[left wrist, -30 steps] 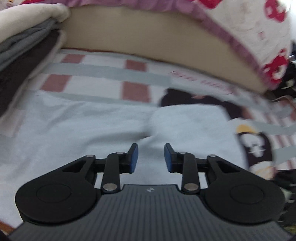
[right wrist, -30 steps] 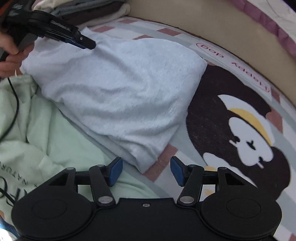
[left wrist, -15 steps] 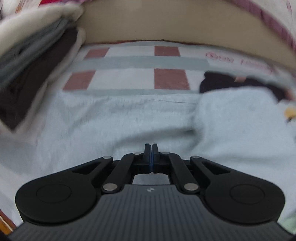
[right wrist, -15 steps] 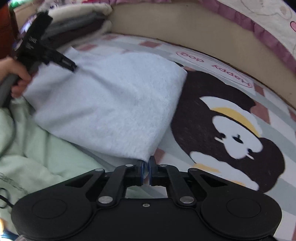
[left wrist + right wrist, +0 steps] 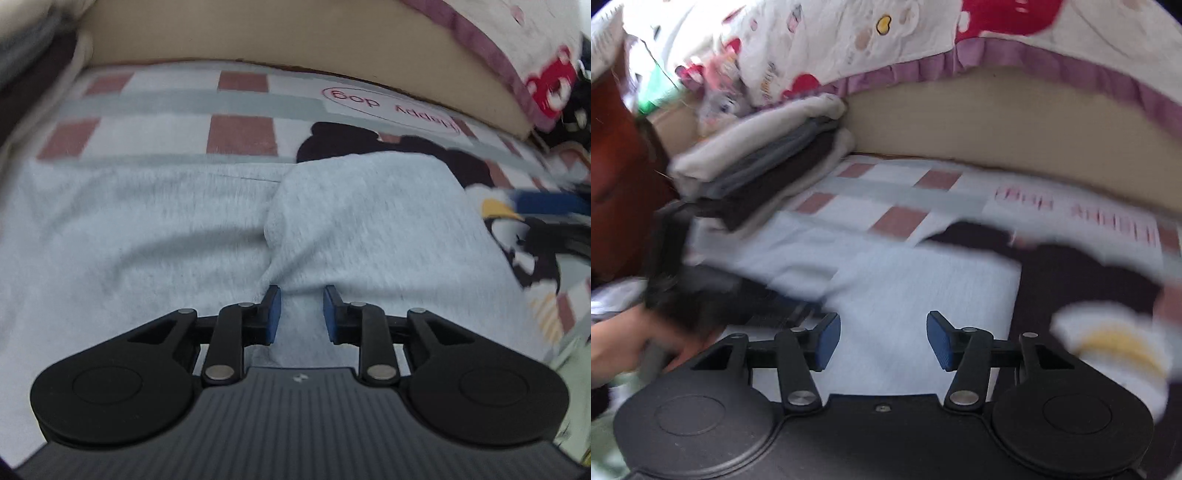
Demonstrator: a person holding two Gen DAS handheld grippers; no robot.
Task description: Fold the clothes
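A pale grey-blue folded garment (image 5: 184,229) lies on the cartoon blanket, with a raised fold ridge (image 5: 275,221) down its middle. My left gripper (image 5: 301,314) sits low over the garment's near part. Its jaws are opening; cloth shows in the gap, but the pads do not press on it. In the blurred right wrist view the same garment (image 5: 923,280) lies ahead. My right gripper (image 5: 882,339) hovers above it, jaws opening, with nothing between them. The left gripper (image 5: 683,288) and the hand (image 5: 620,343) holding it are a dark smear at the left.
A stack of folded clothes (image 5: 768,162) stands at the back left, against a beige mattress edge (image 5: 997,125) under a printed quilt (image 5: 886,40). The checked blanket with a dog print (image 5: 240,133) lies beneath. Pale green cloth (image 5: 569,354) shows at the right edge.
Both grippers were apart, snapped shut half a second ago, and now stand apart again. The right gripper has lifted and swung towards the clothes stack; its view is now blurred.
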